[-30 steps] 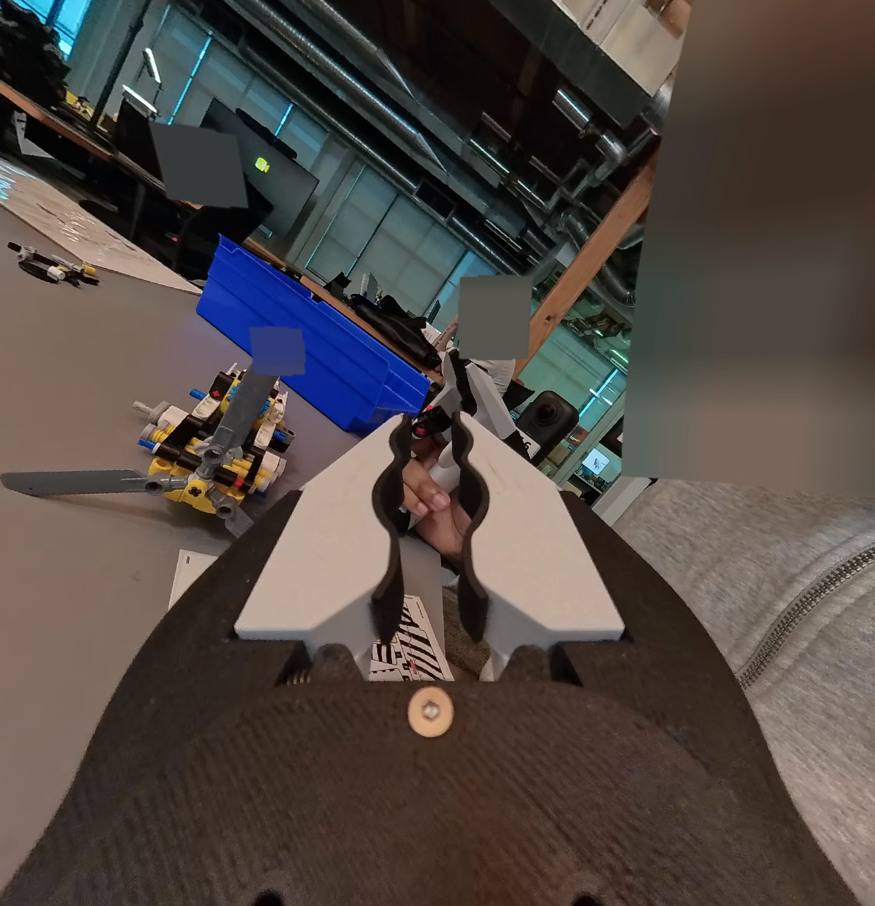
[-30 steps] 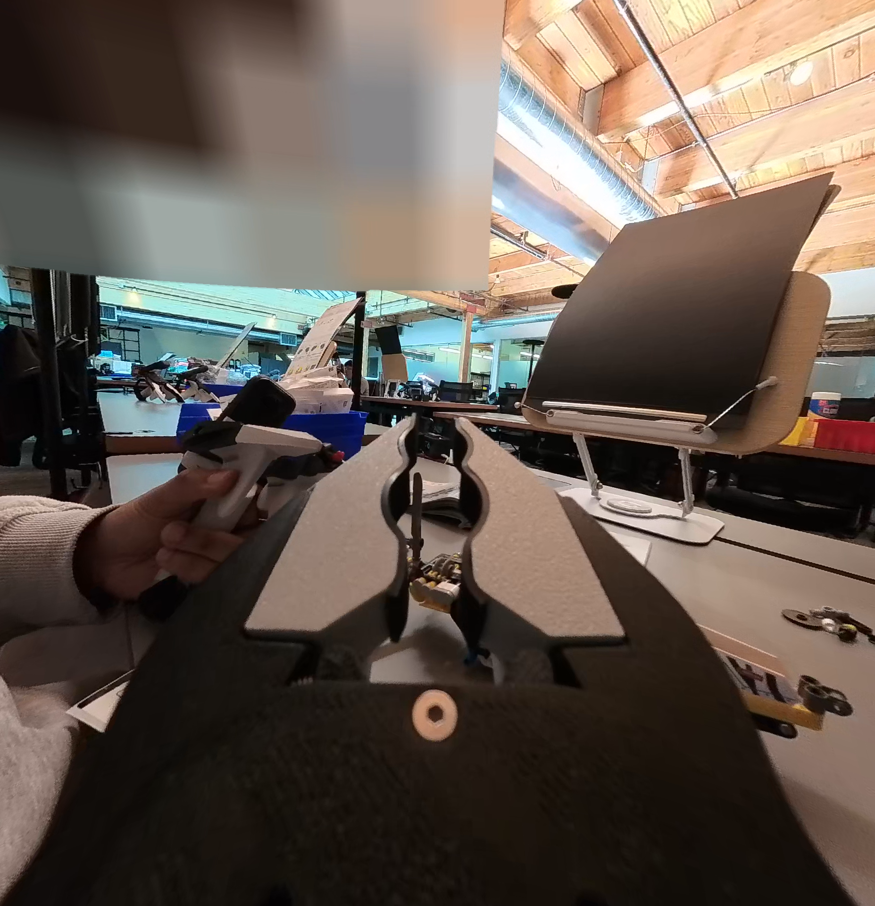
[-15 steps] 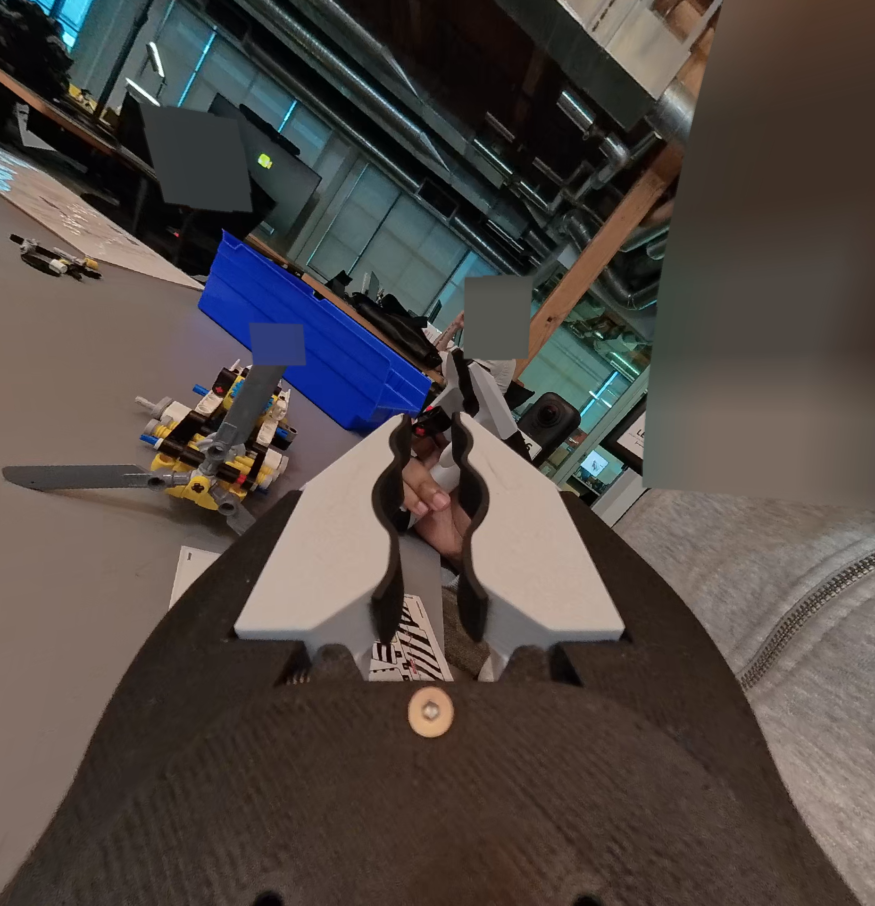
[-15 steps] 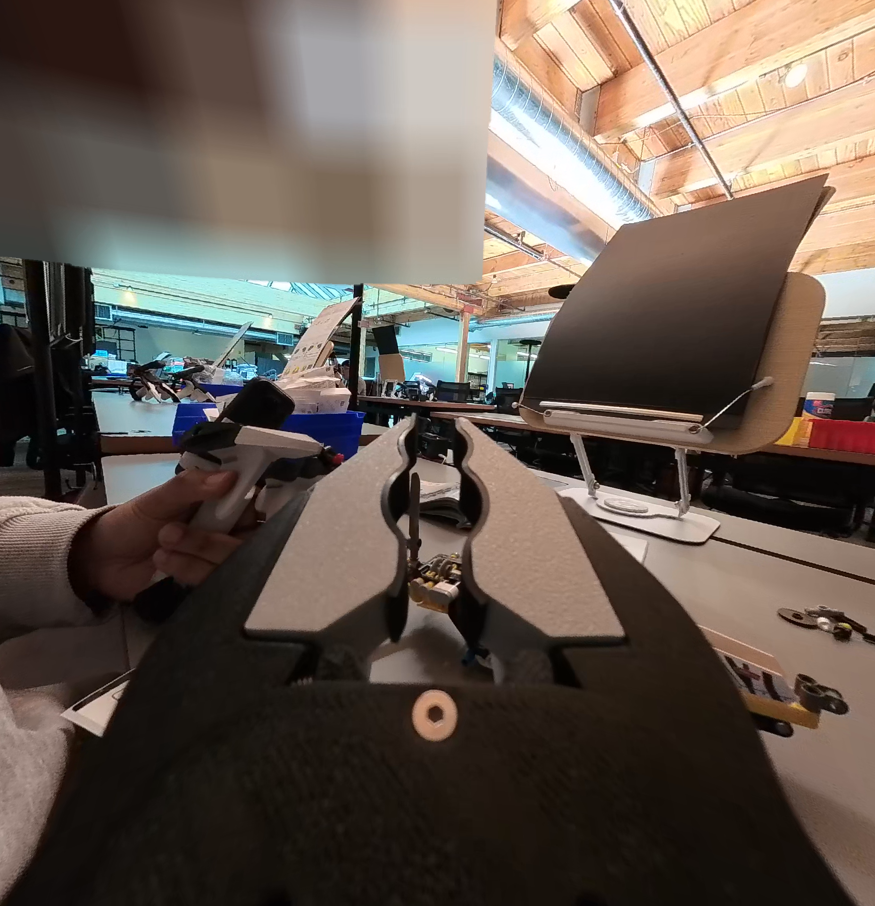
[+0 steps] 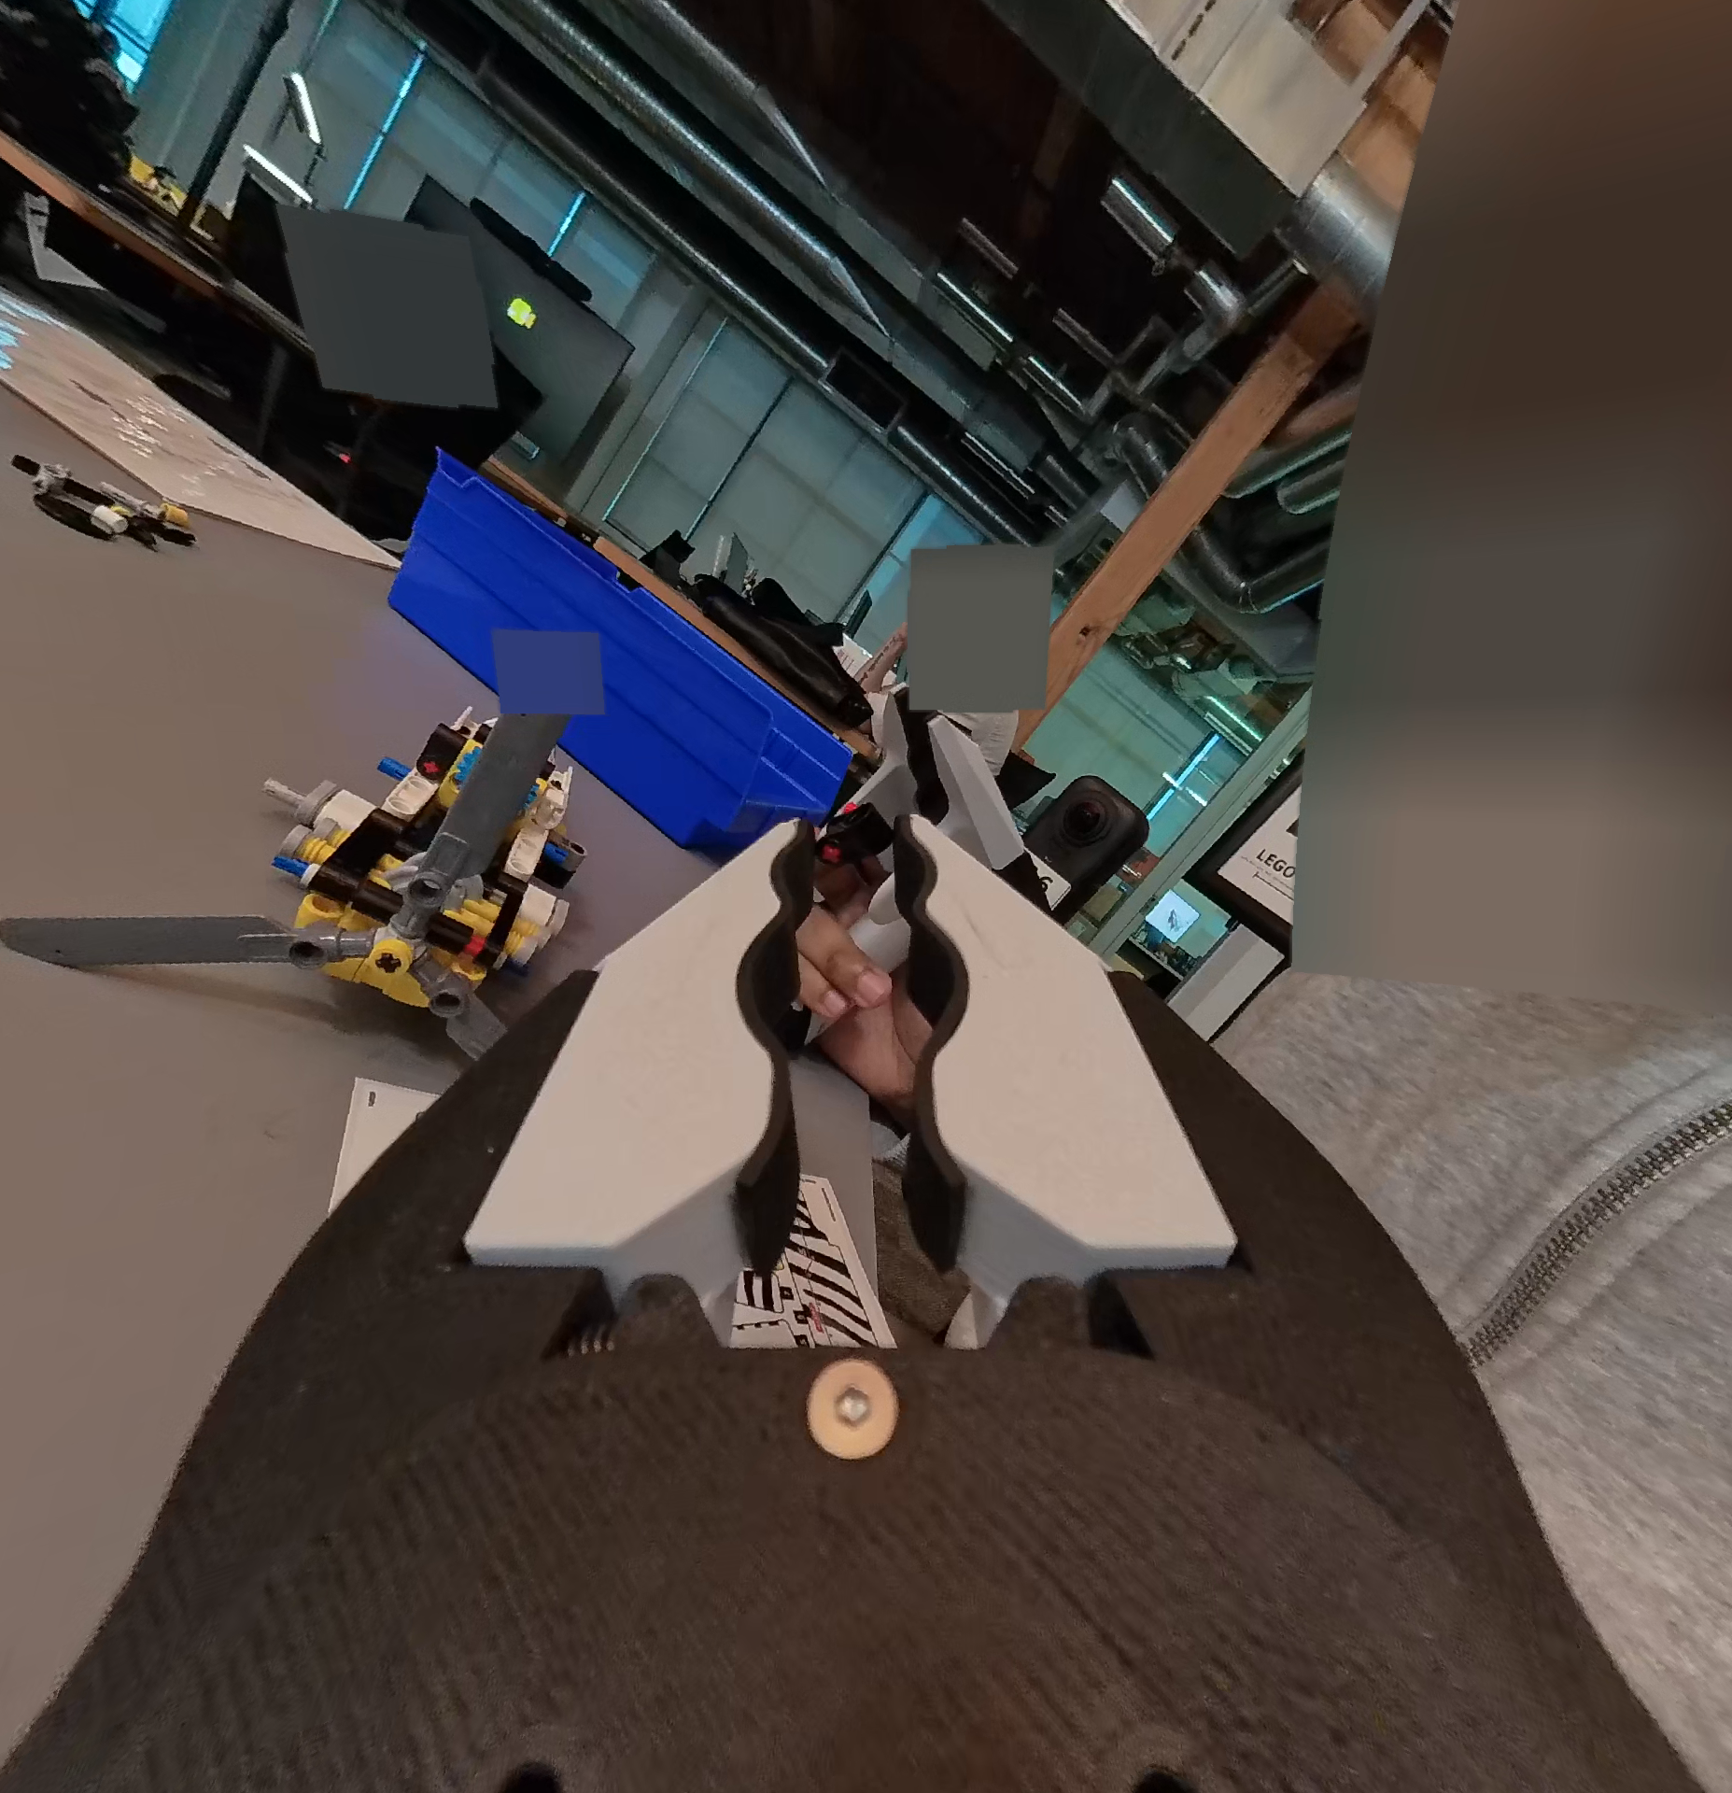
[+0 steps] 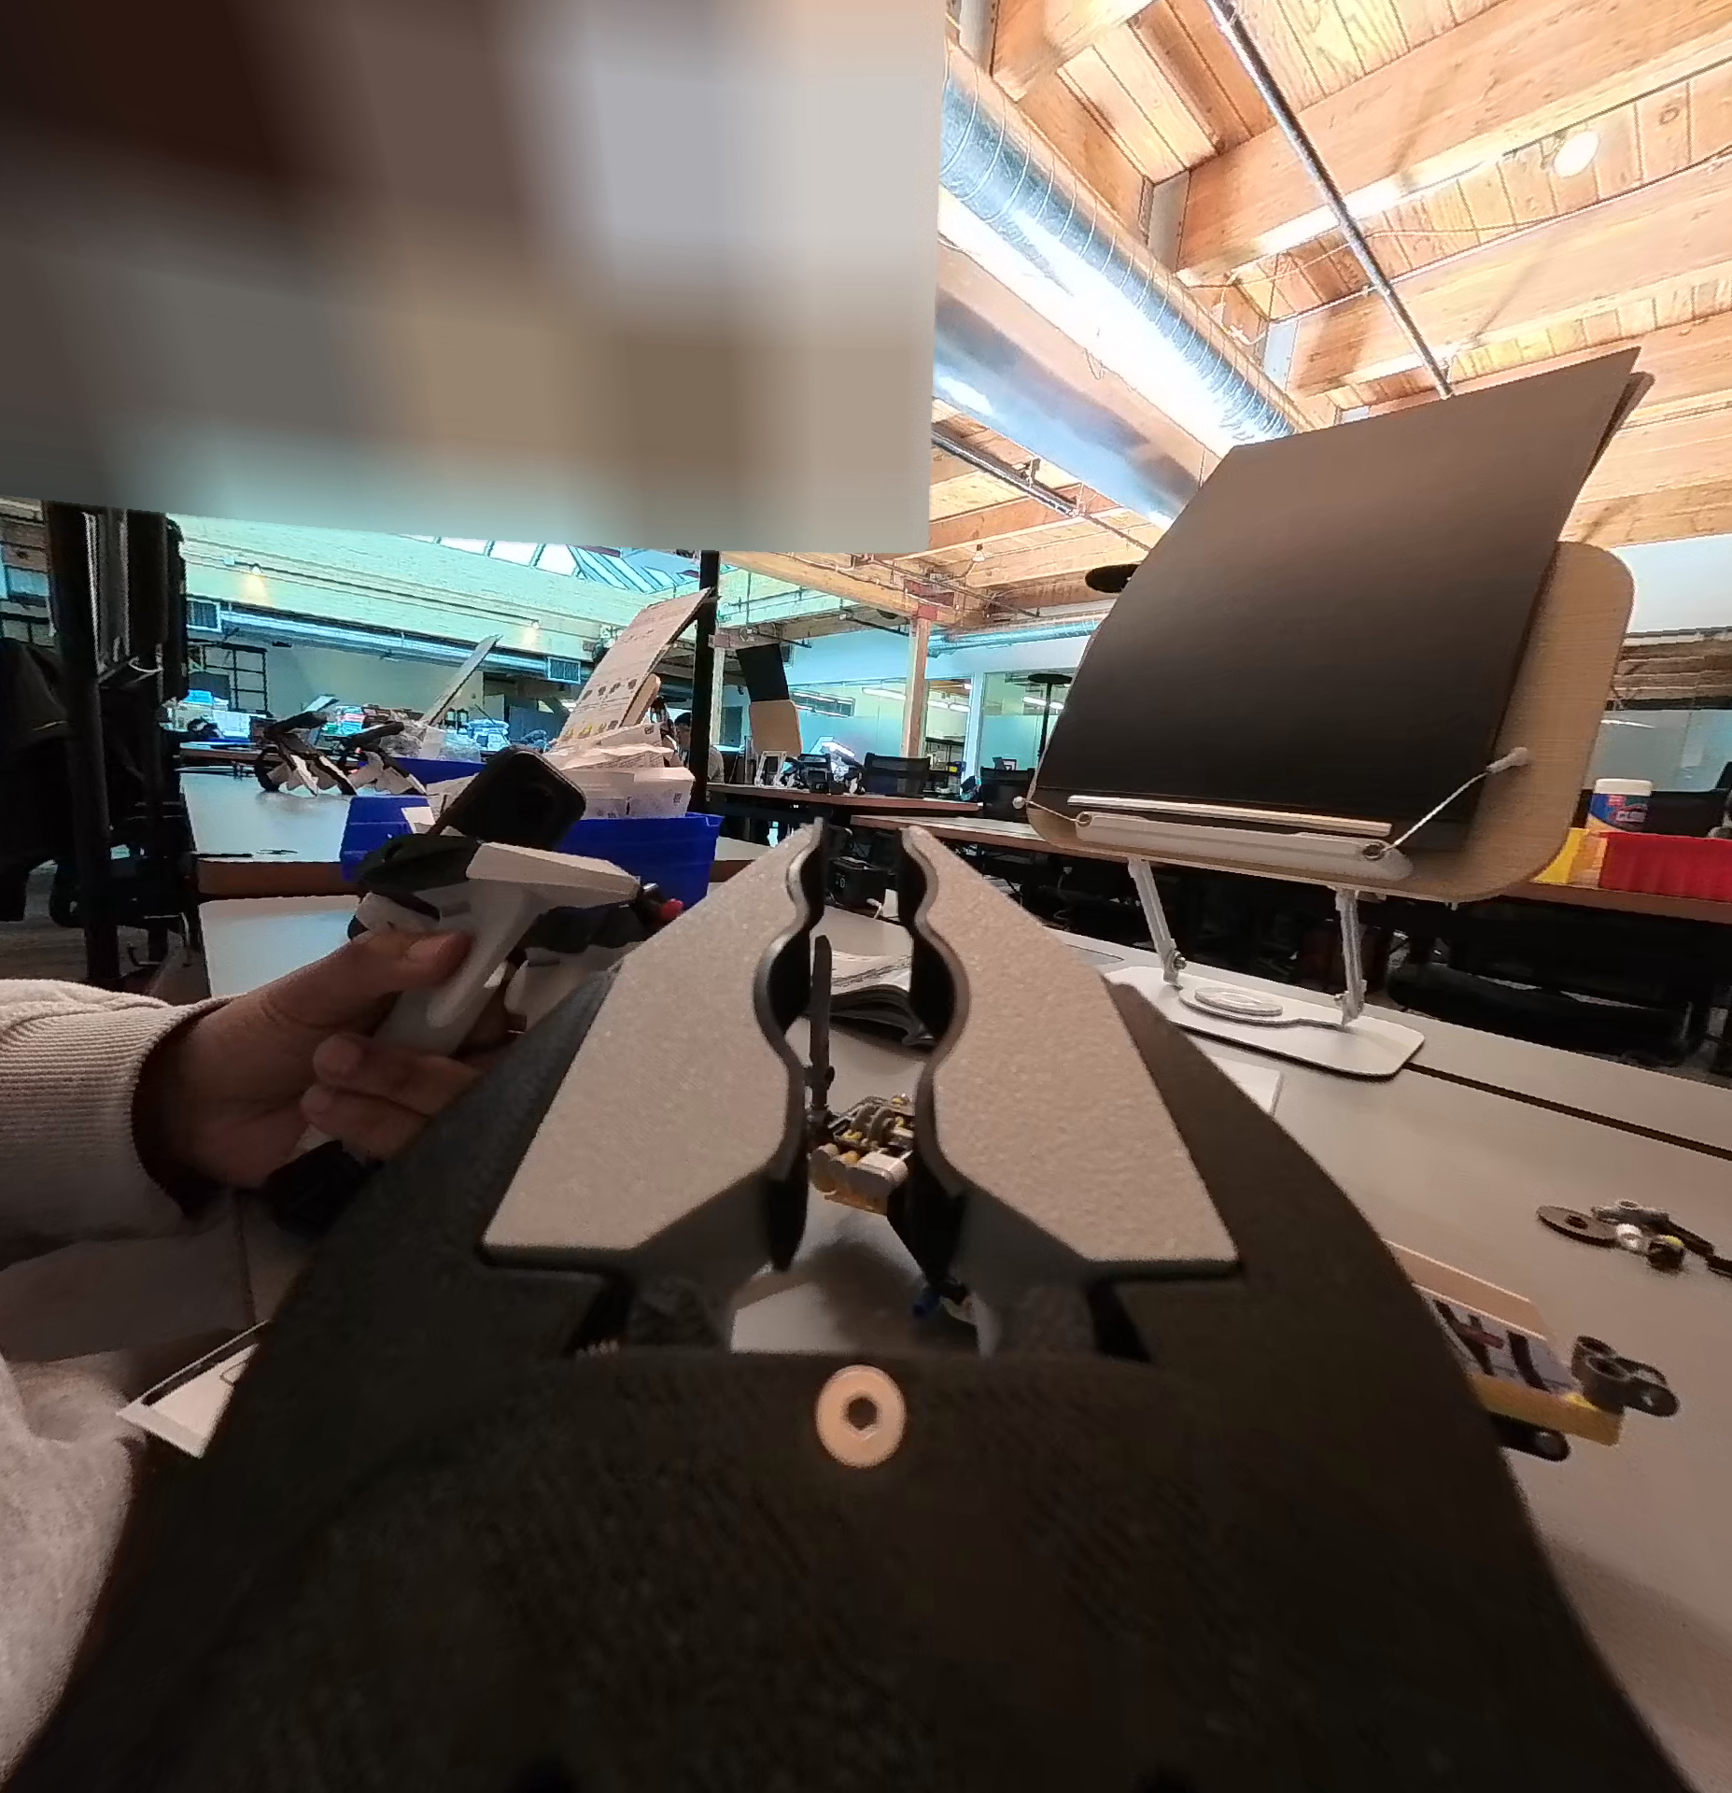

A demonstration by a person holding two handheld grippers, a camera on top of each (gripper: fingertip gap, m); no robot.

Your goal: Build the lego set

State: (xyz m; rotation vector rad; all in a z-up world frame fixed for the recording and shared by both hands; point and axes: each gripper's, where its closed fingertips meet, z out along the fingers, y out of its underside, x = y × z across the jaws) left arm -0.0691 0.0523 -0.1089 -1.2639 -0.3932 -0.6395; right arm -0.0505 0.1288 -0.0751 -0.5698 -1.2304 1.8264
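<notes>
A yellow, black and white lego helicopter model (image 5: 425, 873) with grey rotor blades stands on the grey table, left of and beyond my left gripper (image 5: 847, 839). The left gripper is slightly open and empty, raised off the table. Through its gap I see a hand (image 5: 852, 990) holding the right gripper's handle. My right gripper (image 6: 862, 859) is slightly open and empty. The model (image 6: 866, 1150), with one blade upright, shows through its gap on the table beyond. The left gripper (image 6: 493, 888) shows at left, held by a hand.
A blue bin (image 5: 639, 699) stands behind the model. Loose lego pieces (image 5: 105, 505) lie far left. A striped sticker sheet (image 5: 808, 1290) lies under the left gripper. A book stand with a black sheet (image 6: 1327, 699) stands at right. Small parts (image 6: 1618, 1227) and a yellow card (image 6: 1512, 1387) lie nearby. Left tips to right tips: about 9 cm. From the right gripper's tips to the yellow card (image 6: 1512, 1387) is close to 20 cm.
Both views have drifted very slightly. The grippers and the model otherwise stand as before.
</notes>
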